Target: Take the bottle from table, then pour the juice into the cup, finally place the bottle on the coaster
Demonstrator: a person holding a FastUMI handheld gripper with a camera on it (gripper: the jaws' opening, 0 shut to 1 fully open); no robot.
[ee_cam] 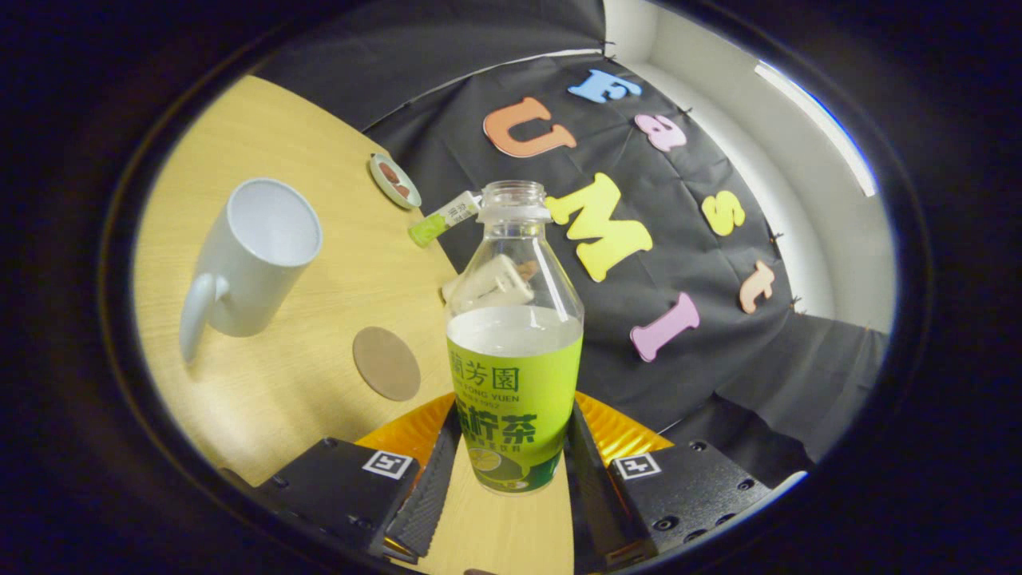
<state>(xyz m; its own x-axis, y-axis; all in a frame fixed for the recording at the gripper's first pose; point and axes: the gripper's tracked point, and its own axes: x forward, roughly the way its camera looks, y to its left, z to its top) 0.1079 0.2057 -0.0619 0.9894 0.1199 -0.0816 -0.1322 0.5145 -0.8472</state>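
Note:
A clear uncapped bottle [515, 351] with a green label stands upright between my fingers, about half full of pale juice. My gripper [515, 415] is shut on its lower labelled part, one finger pressing each side. Whether the bottle's base rests on the wooden table [319, 295] or hangs just above it, I cannot tell. A white mug [251, 255], empty, with its handle toward me, stands beyond the fingers to the left. A round brown coaster [386, 363] lies flat on the table between the mug and the bottle, just ahead of my left finger.
Near the table's far edge sit a small round dish [394, 181] and a small green-and-white tube [443, 218] lying on its side. A white object [489, 283] shows through the bottle's clear upper part. The black cloth wall hangs behind and to the right.

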